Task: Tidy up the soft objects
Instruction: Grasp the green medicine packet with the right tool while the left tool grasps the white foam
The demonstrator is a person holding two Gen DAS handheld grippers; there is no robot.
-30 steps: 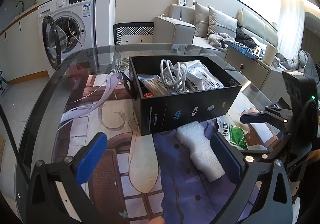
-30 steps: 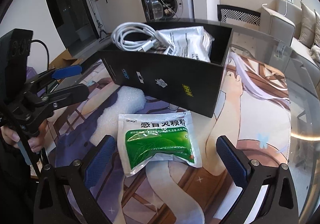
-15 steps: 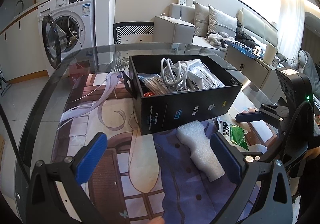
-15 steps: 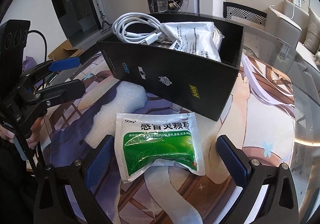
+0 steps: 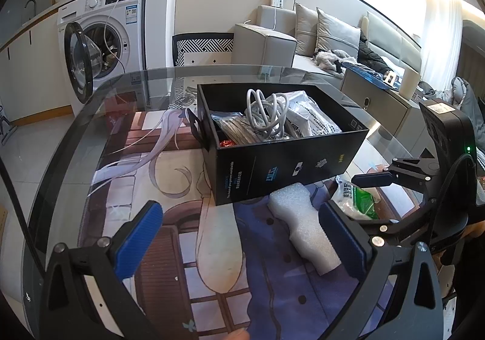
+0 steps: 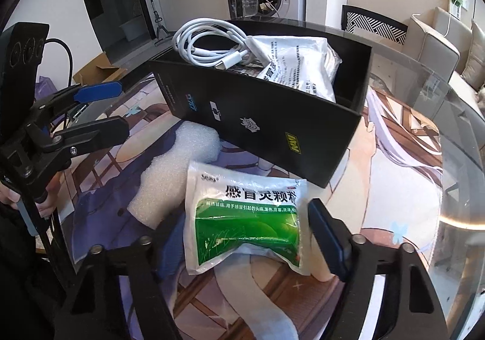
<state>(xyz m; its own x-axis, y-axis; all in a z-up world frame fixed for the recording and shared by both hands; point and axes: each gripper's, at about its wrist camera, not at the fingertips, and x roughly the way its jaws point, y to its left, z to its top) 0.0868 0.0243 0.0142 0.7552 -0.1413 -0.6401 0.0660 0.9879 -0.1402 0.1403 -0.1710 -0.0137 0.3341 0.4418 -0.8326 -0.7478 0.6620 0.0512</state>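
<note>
While closing, right claw (image 6: 242,237) astride sachet (image 6: 247,220)

Home: washing machine (image 5: 106,37), sofa (image 5: 327,37)

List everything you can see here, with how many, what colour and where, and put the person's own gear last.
box: one, black, open, on the table
cable: one coil, white, in the box
plastic bags: white, printed, count unclear, in the box
foam piece: one, white, on the mat in front of the box
sachet: one, white and green, beside the foam
table: one, glass, over a printed mat
washing machine: one, white, door open, behind the table
sofa: one, grey, in the background
left hand-held gripper: blue pads, wide open, empty, over the mat
right hand-held gripper: jaws just closing around the sachet, pad contact unclear
</note>
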